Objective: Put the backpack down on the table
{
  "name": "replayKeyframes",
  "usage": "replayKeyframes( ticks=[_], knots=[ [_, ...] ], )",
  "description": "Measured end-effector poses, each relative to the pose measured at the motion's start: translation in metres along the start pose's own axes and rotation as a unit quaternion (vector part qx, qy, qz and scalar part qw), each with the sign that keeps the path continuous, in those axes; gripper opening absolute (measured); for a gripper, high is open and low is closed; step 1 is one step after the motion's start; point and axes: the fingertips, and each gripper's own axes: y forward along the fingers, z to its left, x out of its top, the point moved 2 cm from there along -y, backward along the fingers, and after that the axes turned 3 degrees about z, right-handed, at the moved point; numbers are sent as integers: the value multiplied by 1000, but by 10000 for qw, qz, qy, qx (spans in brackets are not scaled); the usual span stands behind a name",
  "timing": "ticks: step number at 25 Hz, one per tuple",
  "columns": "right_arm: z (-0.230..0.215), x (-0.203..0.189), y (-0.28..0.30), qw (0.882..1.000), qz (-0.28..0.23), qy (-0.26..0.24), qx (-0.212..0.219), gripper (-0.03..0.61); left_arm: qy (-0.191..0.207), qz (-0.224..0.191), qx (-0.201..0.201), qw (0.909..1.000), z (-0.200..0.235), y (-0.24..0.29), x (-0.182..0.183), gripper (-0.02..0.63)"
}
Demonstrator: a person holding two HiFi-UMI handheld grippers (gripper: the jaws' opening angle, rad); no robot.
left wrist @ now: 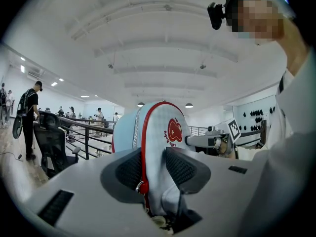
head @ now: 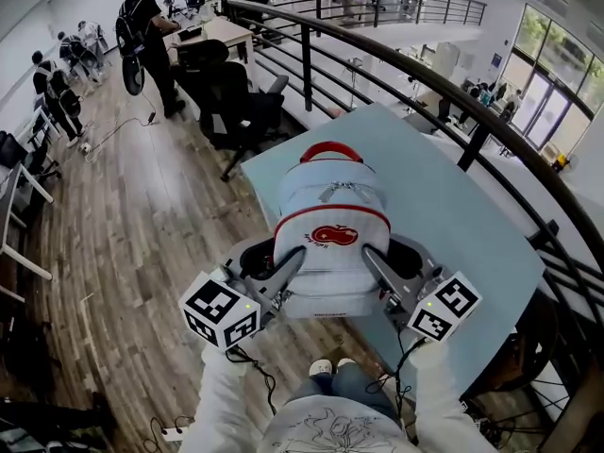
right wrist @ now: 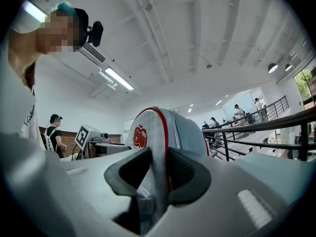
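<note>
Where the pale blue tabletop [head: 462, 206] reaches its near edge, a zipped-shut light blue backpack [head: 330, 210] with red trim sits upright over it, the left hand-held gripper [head: 291, 260] and right hand-held gripper [head: 372, 258] each pinching its side fabric.

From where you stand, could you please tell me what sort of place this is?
Most likely an open-plan office or lab, perhaps on an upper level. There are black office chairs beside a desk, a curved black metal railing, and people at workstations along the wall.
</note>
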Motion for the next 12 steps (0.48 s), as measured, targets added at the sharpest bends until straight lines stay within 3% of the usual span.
replayKeyframes(
  ticks=[12],
  knots=[
    [-51,17,-39,9987,-41,-37,-506,115,105,52,-557,9984,-19,70,17,140]
  ],
)
